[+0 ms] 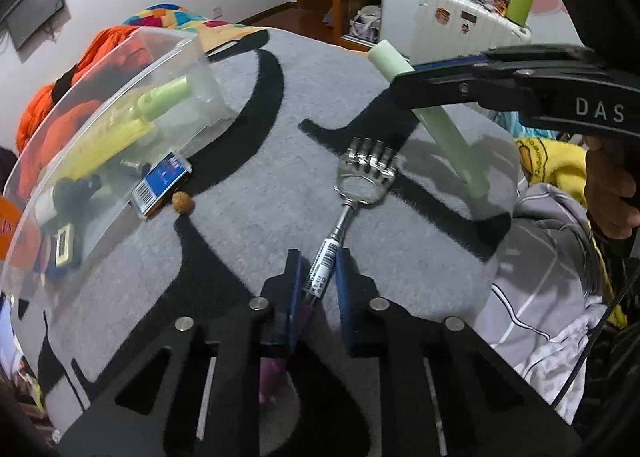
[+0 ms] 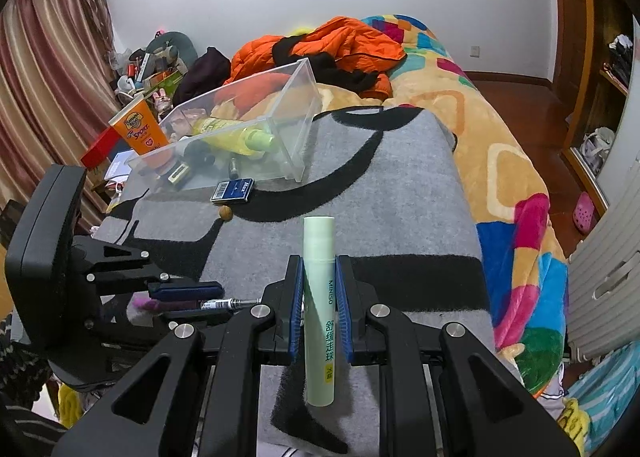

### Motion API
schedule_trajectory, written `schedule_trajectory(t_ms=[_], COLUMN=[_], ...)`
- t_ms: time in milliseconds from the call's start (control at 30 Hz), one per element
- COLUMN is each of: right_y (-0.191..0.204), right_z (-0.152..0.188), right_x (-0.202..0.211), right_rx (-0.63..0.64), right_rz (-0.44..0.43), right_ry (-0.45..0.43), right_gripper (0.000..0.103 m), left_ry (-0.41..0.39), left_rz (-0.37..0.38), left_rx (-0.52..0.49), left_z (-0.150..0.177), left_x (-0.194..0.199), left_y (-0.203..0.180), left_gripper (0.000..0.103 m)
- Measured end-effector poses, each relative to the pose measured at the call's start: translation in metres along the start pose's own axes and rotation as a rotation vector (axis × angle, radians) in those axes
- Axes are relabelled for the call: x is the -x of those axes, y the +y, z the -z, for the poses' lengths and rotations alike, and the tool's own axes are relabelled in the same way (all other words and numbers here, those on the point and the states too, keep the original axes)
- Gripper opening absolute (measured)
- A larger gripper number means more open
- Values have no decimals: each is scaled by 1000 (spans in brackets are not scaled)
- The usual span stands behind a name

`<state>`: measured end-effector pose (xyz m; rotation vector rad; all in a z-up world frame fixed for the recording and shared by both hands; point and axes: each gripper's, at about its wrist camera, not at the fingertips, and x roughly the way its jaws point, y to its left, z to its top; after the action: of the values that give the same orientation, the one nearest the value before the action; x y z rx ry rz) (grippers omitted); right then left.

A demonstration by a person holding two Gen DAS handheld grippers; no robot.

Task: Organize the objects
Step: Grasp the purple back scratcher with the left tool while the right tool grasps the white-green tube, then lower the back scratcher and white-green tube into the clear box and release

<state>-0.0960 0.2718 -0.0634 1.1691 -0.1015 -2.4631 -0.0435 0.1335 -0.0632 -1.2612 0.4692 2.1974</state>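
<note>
My left gripper (image 1: 318,277) is shut on the handle of a metal back scratcher (image 1: 362,173), whose claw head lies on the grey rug. My right gripper (image 2: 319,277) is shut on a pale green Miniso tube (image 2: 319,297), held upright above the rug; it also shows in the left wrist view (image 1: 448,129). A clear plastic bin (image 2: 296,125) lies tipped on the rug and holds a yellow-green bottle (image 2: 236,135) and small items. A blue card box (image 2: 233,189) and a small brown nut (image 2: 226,213) lie in front of it.
The grey and black rug (image 2: 380,209) covers a bed with a colourful blanket (image 2: 512,177) and an orange jacket (image 2: 348,45). An orange sunscreen tube (image 2: 138,127) stands behind the bin. A white suitcase (image 1: 464,29) stands beyond the bed.
</note>
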Motion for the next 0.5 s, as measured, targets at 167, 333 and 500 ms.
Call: schedule_trajectory(t_ms=[167,333,500], right_y=[2,5,15], right_z=[1,-5,-16], right_x=[1,-1,0], right_rx=[0,-2,16], right_rz=[-5,-14,-28], right_ry=[-4,-12,-36], right_gripper=[14,14,14], left_ry=[-49,-121,-193], left_rz=[-29,-42,-70], left_rx=[105,184,233], left_z=[8,14,12], left_x=[12,35,59], left_y=[20,35,49], left_gripper=[8,7,7])
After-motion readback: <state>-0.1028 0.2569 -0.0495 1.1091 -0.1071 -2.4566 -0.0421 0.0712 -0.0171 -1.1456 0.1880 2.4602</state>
